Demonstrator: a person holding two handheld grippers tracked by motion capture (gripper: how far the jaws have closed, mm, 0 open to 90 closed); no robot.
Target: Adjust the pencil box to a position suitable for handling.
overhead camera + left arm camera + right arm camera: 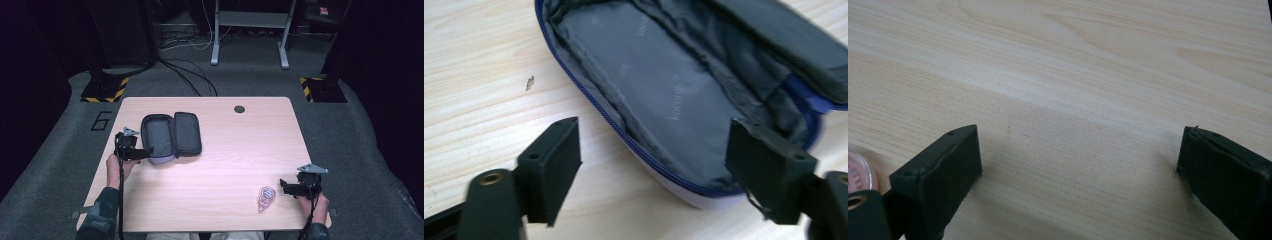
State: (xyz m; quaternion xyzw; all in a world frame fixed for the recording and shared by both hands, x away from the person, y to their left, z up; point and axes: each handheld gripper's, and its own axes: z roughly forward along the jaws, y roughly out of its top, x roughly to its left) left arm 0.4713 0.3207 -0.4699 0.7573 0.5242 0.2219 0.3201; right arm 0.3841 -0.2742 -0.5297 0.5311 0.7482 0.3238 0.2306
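Two claws work this bench (215, 165), one at each side. Toward the left lies a pouch (171, 136), unzipped and folded flat open, its grey lining up. Judging by that, it has been laid open so something can go in, and the likely candidate is the tape roller (265, 197), a small pink and clear thing near the front right edge, well apart from the pouch.

The left claw (148, 151) sits at the pouch's near left corner. In the left gripper view its jaws stand apart and astride the rim (659, 172) of the near half: one pad (555, 162) over bare wood outside the zip, the other (769, 167) over the lining. Neither pad presses on the fabric, so the claw is released, though placed as if to pinch that rim and steady the pouch. A firm hold there would stop the soft case sliding while the other hand loads it.

The right claw (283, 186) rests just beside the roller, pointing toward it. The right gripper view shows its jaws spread wide over bare wood, nothing between them, with the roller's pink edge (859, 172) at the far left. It too is released and seems to wait.
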